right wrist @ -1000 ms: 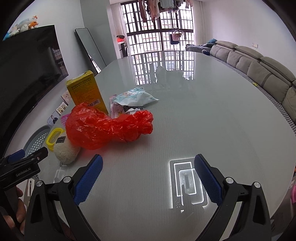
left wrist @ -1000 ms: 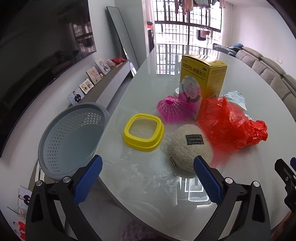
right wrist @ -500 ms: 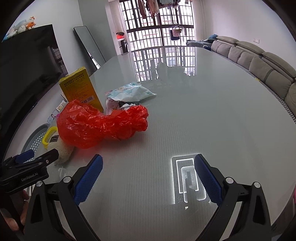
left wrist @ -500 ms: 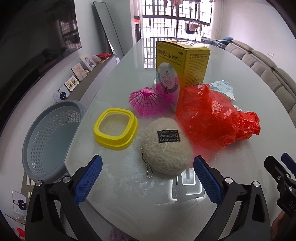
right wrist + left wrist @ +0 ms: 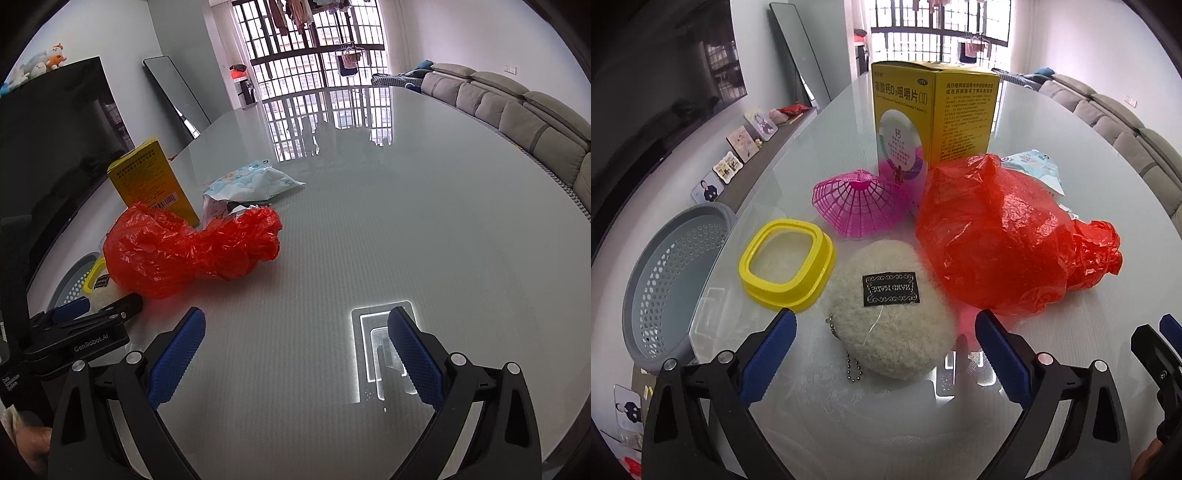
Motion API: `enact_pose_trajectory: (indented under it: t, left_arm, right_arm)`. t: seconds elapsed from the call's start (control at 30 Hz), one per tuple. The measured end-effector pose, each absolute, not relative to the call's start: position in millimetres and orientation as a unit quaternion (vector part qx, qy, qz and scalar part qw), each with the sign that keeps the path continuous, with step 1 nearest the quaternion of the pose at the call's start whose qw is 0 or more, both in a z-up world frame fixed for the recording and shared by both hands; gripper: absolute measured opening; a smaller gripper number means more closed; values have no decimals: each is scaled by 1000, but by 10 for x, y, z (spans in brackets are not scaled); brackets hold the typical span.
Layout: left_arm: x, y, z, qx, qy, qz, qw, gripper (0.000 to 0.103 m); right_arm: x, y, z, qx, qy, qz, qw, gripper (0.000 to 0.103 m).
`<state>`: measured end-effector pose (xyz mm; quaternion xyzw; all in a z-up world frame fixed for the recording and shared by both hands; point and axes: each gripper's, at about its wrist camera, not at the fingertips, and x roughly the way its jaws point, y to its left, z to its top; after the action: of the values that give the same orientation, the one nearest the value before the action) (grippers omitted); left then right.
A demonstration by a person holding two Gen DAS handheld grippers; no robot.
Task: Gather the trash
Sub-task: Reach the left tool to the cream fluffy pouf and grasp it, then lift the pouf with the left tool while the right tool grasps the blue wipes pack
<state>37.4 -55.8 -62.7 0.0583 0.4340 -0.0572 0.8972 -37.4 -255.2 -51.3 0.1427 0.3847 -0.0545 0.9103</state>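
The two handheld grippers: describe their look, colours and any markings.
Both match: the left gripper and right gripper have black triangular frames with silver pivot bolts and blue textured finger pads. Seen from the right wrist camera, the left one's black body reads "GenRobot.AI".

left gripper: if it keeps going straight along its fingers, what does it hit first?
Most likely the fuzzy cream pouch: it lies dead ahead, between the fingers of the open left gripper, whose jaws have just been closing slightly without touching it. The red plastic bag sits further on, to the right.
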Motion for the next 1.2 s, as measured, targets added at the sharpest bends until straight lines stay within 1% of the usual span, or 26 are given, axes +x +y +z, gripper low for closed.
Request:
enact_pose_trajectory:
  t: [0.03,0.1,0.2,0.3,0.6,0.87,1.0,1.2]
  left_arm:
    - [358,-574,-619,62,431,-57,899,89]
    - [324,-620,-609,66,429,-62,899,71]
    - [320,-633,-621,68,435,-66,895,61]
    - [293,-602,-589,62,434,-76,896,56]
    - [107,-436,-391,58,416,-79,904,55]
    - [23,-96,-171,43,397,-53,915,55]
    - [72,17,-72,38,385,-47,921,55]
    - [196,99,63,38,364,-40,930,55]
  right_arm:
    - [-372,-2552,-516,144,385,-53,910,95]
    - [-365,-2543,-515,144,385,-51,910,95]
    - [-361,-2533,-512,145,385,-50,910,95]
    - [-359,-2529,-511,144,385,-50,910,95]
    - [-369,-2509,-462,140,378,-55,913,95]
    - [-335,-2601,-261,140,361,-71,919,95]
    - [-118,-2586,-100,122,347,-70,927,95]
    - [439,-2454,33,94,357,-59,927,95]
